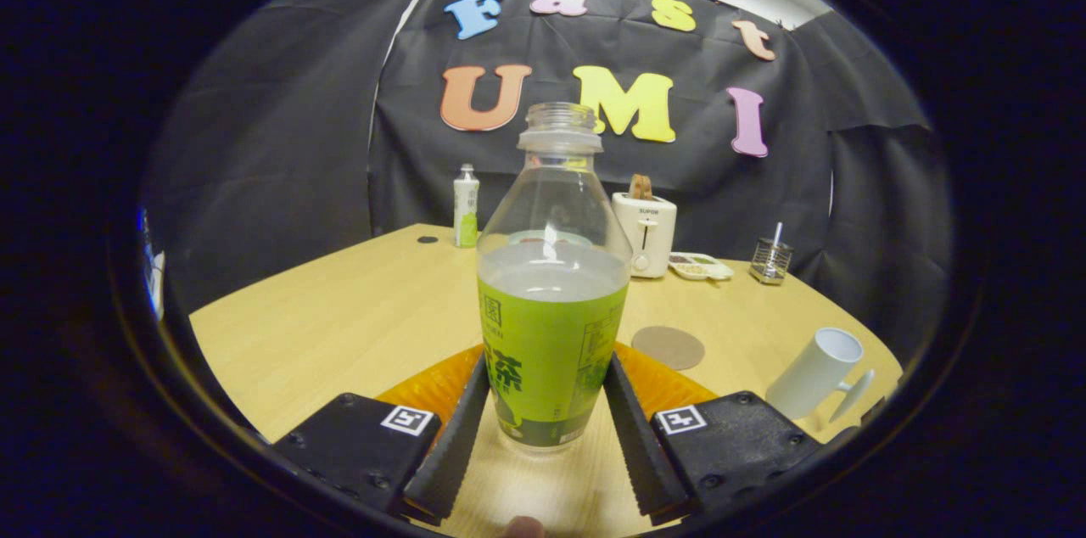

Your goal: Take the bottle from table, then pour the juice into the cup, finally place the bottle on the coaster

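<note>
The gripper (550, 436) has its fingers (454, 436) closed against both sides of the uncapped juice bottle (550, 326), which stands upright on the desk (339, 326). Lift straight and keep it level. Beyond lie the coaster (668, 347) and white cup (819, 372), well apart.

bottle (551, 300) btwn gripper (550, 411) fingers, coaster (668, 347) & cup (819, 372) right.

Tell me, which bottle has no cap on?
The big green-label bottle gripped between the jaws is open; the small bottle far back on the table has its cap.
</note>
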